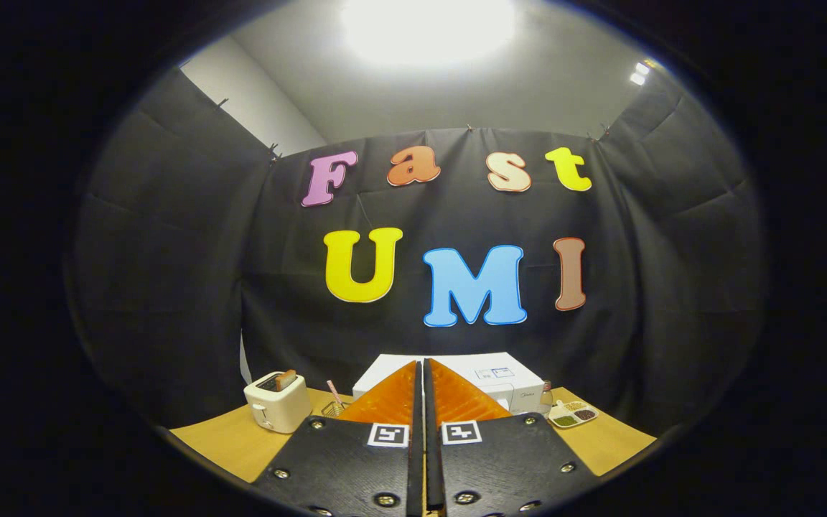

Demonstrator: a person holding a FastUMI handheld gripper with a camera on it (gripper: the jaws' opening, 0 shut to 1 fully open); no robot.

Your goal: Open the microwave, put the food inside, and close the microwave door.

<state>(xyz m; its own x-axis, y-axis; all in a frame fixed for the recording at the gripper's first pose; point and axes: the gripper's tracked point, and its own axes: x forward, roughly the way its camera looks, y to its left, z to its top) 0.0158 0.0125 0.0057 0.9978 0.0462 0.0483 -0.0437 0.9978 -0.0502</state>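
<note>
Two fingers (423, 380) sit pressed together with nothing between them, raised over the wooden tabletop (227, 441). Just beyond their tips stands the white box-shaped microwave (503, 380), door apparently not yet opened; it looks heavy and rigid, best taken at the door's edge or handle. Right of it rests a small white divided dish of food (573, 414), light, likely spillable, best gripped by its rim. Left stands a cream toaster (278, 402).

No text on the microwave (489, 380) is legible.

gripper (423, 373) | fingers pressed together, nothing between them | raised, pointing forward
</note>
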